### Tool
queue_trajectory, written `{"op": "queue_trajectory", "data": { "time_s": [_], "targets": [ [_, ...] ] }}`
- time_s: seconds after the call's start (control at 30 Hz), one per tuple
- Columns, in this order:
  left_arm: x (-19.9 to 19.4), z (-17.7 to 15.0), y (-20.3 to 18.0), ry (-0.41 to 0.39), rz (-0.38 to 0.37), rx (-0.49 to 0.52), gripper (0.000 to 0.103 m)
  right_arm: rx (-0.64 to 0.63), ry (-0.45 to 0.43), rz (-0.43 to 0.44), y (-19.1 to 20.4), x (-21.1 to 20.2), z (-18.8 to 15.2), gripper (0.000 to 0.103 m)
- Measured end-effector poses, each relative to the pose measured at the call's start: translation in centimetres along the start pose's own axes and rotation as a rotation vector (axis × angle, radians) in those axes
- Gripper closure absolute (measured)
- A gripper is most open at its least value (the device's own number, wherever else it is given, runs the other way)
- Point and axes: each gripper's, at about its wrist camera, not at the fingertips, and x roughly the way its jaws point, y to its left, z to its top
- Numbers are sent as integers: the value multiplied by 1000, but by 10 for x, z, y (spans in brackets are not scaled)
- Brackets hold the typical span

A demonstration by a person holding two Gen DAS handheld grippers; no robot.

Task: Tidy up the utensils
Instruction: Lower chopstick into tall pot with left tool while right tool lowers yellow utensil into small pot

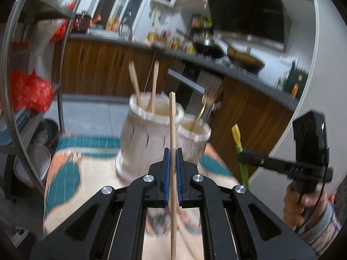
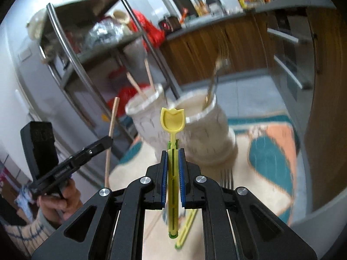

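Note:
My left gripper (image 1: 172,151) is shut on a wooden chopstick (image 1: 172,130) and holds it upright above the table, just short of two white holders. The larger holder (image 1: 147,138) has two wooden chopsticks (image 1: 135,84) in it. The smaller holder (image 1: 193,140) has a gold fork (image 1: 206,104). My right gripper (image 2: 172,151) is shut on a yellow spoon (image 2: 172,121), bowl up, in front of the holders (image 2: 206,130). The right gripper also shows at the right of the left wrist view (image 1: 240,157); the left gripper shows at the left of the right wrist view (image 2: 108,139).
The table has a patterned cream, teal and orange cloth (image 2: 271,151). A metal fork (image 2: 226,177) and another yellow utensil (image 2: 186,227) lie on it under my right gripper. A metal shelf rack (image 2: 86,43) stands beside the table; kitchen counters (image 1: 238,65) are behind.

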Motion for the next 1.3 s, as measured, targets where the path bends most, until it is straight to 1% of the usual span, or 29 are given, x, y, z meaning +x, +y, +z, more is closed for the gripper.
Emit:
{"op": "queue_trajectory", "data": {
  "time_s": [0.07,0.1,0.2,0.27,0.4,0.57,0.6,0.8,0.9,0.97,1.03,1.17,1.3],
  "targets": [
    [-1,12,-1,-59,11,-18,98,-4,-46,20,2,0,7,92],
    [-2,15,-2,-72,14,-25,98,-8,-68,20,3,1,9,92],
    [-2,32,0,-147,-11,-74,98,-20,-128,28,4,3,16,92],
    [-1,38,-1,-186,-24,-87,98,-26,-165,18,4,5,21,92],
    [3,54,-5,-268,-32,-64,98,-30,-231,24,3,7,34,92],
    [11,68,-10,-355,-19,-39,98,-41,-324,33,-2,7,48,92],
    [14,70,-11,-371,-17,-35,98,-44,-337,33,-4,8,51,92],
    [29,77,-9,-401,-10,-29,98,-27,-385,25,-13,14,65,92],
    [32,81,-10,-437,-1,-17,98,-30,-398,14,-12,18,68,92],
    [30,84,-10,-478,27,-10,98,-31,-400,20,-11,22,70,92],
    [30,87,-10,-509,45,-4,98,-51,-412,-1,-6,26,72,92],
    [35,91,-6,-548,79,3,98,-123,-423,-81,6,37,70,92],
    [51,84,-5,-518,99,20,98,-173,-408,-174,10,53,64,92]
  ]
}}
